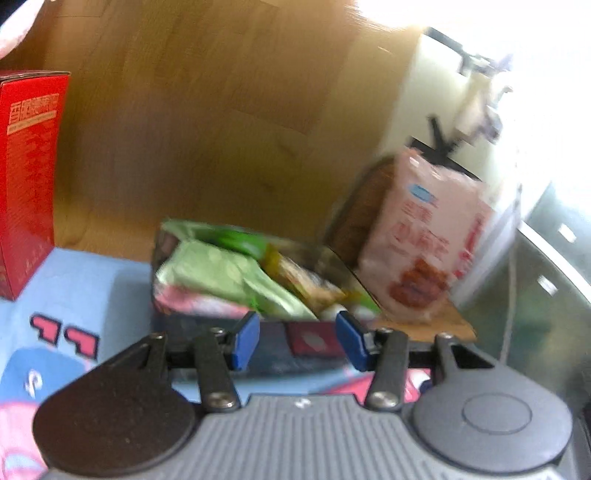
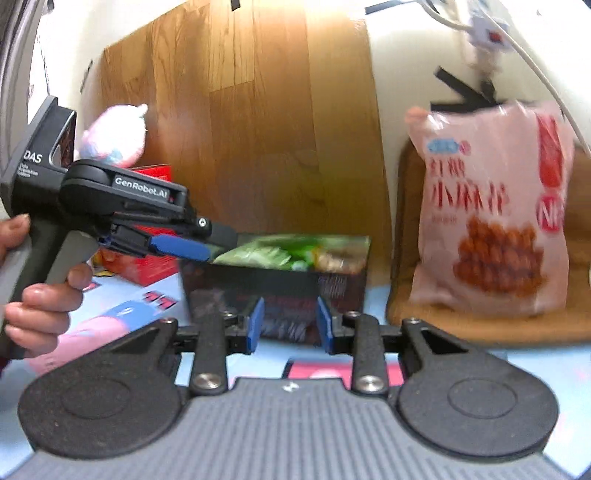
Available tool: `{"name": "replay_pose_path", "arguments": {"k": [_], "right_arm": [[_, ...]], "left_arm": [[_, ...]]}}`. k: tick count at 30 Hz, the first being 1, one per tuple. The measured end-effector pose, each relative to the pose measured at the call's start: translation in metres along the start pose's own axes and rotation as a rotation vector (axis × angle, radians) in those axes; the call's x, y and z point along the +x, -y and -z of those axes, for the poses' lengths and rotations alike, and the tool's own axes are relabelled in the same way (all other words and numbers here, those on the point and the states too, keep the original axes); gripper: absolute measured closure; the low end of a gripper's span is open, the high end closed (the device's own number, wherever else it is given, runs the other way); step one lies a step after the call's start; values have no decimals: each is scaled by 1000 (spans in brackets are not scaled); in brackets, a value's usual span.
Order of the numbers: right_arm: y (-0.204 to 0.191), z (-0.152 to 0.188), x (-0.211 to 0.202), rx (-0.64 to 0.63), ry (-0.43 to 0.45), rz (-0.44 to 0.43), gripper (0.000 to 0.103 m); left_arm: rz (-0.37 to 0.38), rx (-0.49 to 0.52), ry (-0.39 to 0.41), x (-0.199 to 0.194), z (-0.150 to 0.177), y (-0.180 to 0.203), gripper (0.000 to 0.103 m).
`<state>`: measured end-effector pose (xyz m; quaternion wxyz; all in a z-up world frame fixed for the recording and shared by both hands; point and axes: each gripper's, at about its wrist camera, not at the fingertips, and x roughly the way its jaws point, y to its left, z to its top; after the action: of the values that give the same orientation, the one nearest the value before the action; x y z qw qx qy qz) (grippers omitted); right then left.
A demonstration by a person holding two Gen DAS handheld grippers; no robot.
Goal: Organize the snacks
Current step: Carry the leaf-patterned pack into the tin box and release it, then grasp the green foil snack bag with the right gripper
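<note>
A dark open box (image 1: 221, 321) (image 2: 280, 288) stands on the blue patterned cloth and holds several snack packets, green ones (image 1: 225, 273) (image 2: 266, 251) uppermost. A pink snack bag (image 1: 424, 236) (image 2: 491, 210) stands upright on a wooden board to the box's right. My left gripper (image 1: 297, 339) is open and empty, just in front of the box; in the right wrist view it (image 2: 181, 247) reaches toward the box's left edge. My right gripper (image 2: 286, 325) is open and empty, low in front of the box.
A red carton (image 1: 29, 177) (image 2: 147, 258) stands at the left on the blue cloth (image 1: 88, 291). A pink plush toy (image 2: 114, 136) sits behind it. A wooden panel (image 2: 258, 110) backs the scene. White cables hang on the wall (image 2: 491, 33) at the right.
</note>
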<state>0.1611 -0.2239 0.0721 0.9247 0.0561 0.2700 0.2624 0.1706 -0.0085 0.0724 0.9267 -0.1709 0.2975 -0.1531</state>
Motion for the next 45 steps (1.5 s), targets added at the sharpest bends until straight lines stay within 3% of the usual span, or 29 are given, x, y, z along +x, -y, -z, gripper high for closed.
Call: {"name": "replay_pose_path", "arguments": {"k": [7, 12, 15, 17, 26, 30, 33, 37, 40, 42, 45], "right_arm": [[-3, 46, -55, 121, -142, -152, 55], [-23, 72, -97, 52, -207, -249, 41], [-42, 86, -115, -28, -253, -289, 38], [-51, 94, -121, -74, -247, -271, 37], [-61, 80, -99, -74, -221, -196, 50], [-66, 70, -67, -96, -215, -197, 49], [-62, 65, -65, -52, -202, -135, 47], [-50, 65, -84, 12, -208, -176, 47], [-42, 72, -88, 56, -264, -191, 49], [-42, 76, -83, 80, -269, -198, 56], [-53, 76, -70, 61, -262, -195, 66]], "left_arm": [[101, 110, -153, -24, 72, 27, 57], [179, 145, -290, -35, 126, 36, 57], [190, 158, -262, -51, 142, 40, 57], [218, 112, -269, -57, 150, 38, 56], [215, 6, -236, -74, 157, 17, 56], [188, -88, -212, -76, 151, -1, 56], [218, -147, -223, -76, 150, -12, 57], [217, -120, -219, -75, 152, -10, 56], [227, -124, -218, -72, 152, -9, 58], [236, -124, -220, -69, 152, -7, 60], [196, -93, -208, -67, 153, -1, 72]]}}
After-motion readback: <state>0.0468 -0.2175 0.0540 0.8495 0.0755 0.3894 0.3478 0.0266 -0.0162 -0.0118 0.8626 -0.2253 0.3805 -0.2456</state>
